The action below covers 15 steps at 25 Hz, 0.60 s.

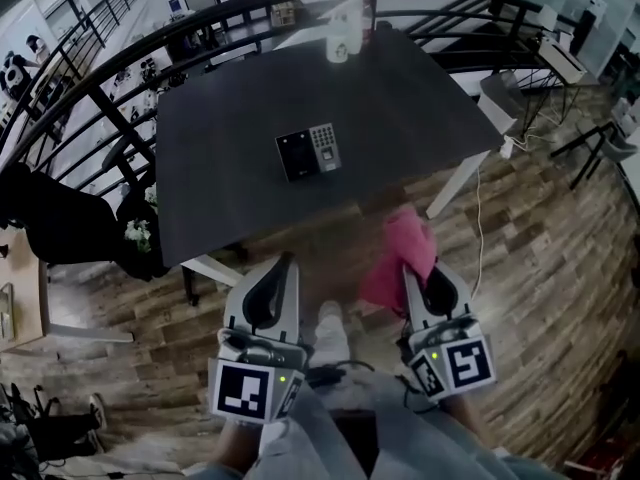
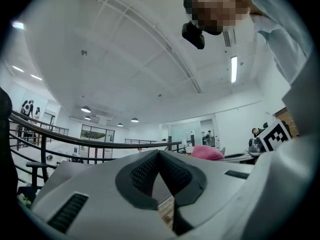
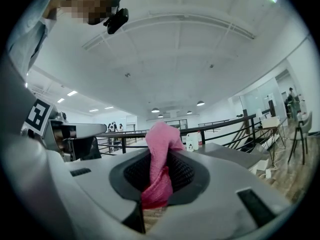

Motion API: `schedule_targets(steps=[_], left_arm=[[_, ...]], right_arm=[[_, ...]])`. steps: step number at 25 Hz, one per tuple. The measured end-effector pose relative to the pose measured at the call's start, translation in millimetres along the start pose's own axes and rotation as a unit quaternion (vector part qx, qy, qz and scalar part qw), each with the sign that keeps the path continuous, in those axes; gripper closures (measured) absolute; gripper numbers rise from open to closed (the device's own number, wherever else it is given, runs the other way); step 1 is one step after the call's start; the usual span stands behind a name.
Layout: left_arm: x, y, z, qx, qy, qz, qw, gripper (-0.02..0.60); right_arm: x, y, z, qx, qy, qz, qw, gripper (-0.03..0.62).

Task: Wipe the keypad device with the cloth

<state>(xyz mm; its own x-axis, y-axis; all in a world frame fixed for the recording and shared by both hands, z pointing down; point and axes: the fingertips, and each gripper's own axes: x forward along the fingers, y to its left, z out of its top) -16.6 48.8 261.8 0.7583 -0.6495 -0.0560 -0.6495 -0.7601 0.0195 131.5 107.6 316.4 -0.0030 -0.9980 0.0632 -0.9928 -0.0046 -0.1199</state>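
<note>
Cloth was bright pink, plain, with a fine ribbed weave. Keypad device was black on one half, grey with pale keys on the other; key markings too small to tell. Table was plain dark charcoal. Left gripper and right gripper were pale grey with black dotted pads. Marker cubes had black-and-white squares. Floor was brown wood planks. Railing was black.

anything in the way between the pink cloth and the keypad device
Nothing visible does. The right gripper holds the cloth short of the table, and only bare tabletop separates it from the keypad device.
</note>
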Motion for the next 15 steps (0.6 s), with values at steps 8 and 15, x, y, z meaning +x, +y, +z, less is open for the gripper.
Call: schedule_targets(steps=[8, 15], left_arm=[[55.4, 30.3, 2.8, -0.003, -0.009, -0.007, 0.9999, 0.578], [99.0, 61.4, -6.1, -0.005, 0.006, -0.007, 1.0000, 0.578]], right_arm=[[51.4, -24.2, 10.2, -0.013, 0.011, -0.013, 1.000, 0.523], [98.5, -35.5, 18.5, -0.021, 0.013, -0.013, 1.000, 0.523]])
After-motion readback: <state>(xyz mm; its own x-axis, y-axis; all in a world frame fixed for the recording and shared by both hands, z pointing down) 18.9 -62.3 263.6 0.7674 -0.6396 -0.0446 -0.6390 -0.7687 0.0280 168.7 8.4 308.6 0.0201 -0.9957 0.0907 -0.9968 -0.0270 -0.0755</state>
